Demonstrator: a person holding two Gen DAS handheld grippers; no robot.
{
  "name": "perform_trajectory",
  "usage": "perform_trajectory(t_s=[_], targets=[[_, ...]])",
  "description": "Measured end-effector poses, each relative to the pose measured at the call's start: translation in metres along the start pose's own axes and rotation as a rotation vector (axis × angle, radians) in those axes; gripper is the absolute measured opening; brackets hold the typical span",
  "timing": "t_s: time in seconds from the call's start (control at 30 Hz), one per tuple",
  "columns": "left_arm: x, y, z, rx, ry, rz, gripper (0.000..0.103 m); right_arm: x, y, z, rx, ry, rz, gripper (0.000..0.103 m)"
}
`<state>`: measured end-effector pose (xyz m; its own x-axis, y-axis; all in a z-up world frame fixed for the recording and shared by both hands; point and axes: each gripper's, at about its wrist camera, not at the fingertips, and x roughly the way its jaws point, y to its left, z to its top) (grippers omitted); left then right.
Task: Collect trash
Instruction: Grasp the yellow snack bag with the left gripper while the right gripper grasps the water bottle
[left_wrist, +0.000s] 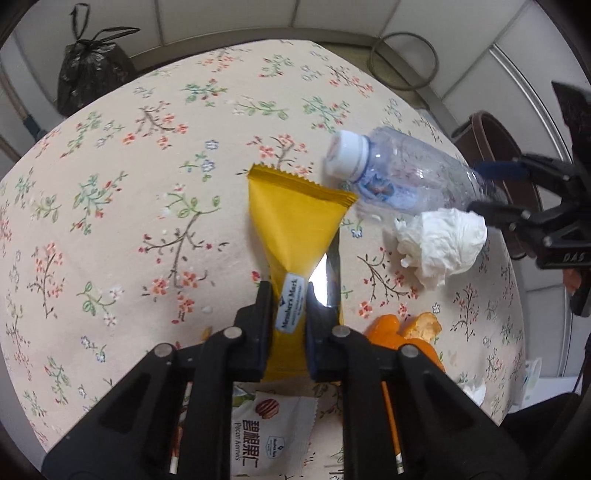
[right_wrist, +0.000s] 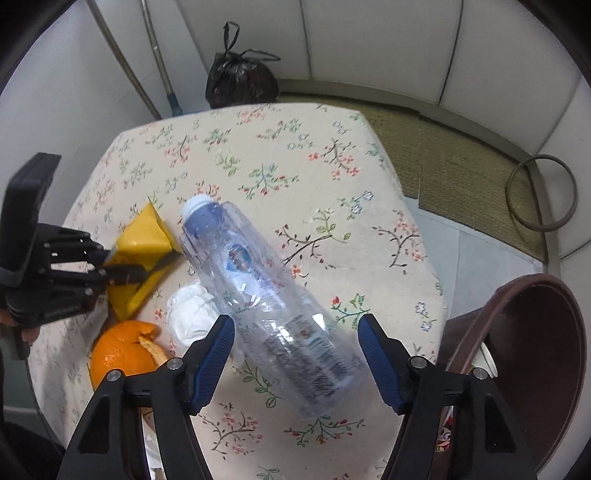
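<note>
Now the left gripper (left_wrist: 290, 325) pinches the thin, crinkly yellow wrapper (left_wrist: 295, 221) near the table's (left_wrist: 110, 184) middle. The right gripper (right_wrist: 295, 360) is spread around the light, slippery bottle (right_wrist: 258, 291); its fat middle looks best to squeeze.

Bottle (left_wrist: 402, 177) lies on the table (left_wrist: 147, 184), wrapper (left_wrist: 291, 221) left, tissue (left_wrist: 443, 243) near.

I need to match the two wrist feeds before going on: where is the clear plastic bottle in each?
Left wrist view: clear plastic bottle lies upper right, white cap toward centre, above the crumpled tissue.
Right wrist view: it lies diagonally through the centre, base between the right gripper fingers.
Shared landmark: the tied black trash bag beyond the table.
</note>
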<state>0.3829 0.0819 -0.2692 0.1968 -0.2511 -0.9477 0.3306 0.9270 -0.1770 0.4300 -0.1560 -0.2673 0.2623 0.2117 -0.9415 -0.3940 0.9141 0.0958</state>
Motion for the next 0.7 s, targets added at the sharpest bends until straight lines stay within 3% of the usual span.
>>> perform_trajectory(t_s=[0.23, 0.4, 0.47, 0.7], targets=[[-0.032, 0.006, -0.016, -0.102, -0.117, 0.021, 0.014, 0.012, 0.006, 0.003, 0.014, 0.030, 0.054, 0.070], [-0.049, 0.007, -0.013, -0.160, -0.156, 0.037, 0.014, 0.015, 0.019, 0.000, 0.019, 0.060, 0.054, 0.064], [-0.059, 0.005, -0.020, -0.184, -0.173, 0.045, 0.014, 0.012, 0.022, -0.003, 0.025, 0.058, 0.053, 0.058], [-0.089, -0.014, -0.038, -0.206, -0.230, 0.079, 0.014, -0.024, 0.023, -0.022, 0.131, 0.021, 0.075, 0.054]])
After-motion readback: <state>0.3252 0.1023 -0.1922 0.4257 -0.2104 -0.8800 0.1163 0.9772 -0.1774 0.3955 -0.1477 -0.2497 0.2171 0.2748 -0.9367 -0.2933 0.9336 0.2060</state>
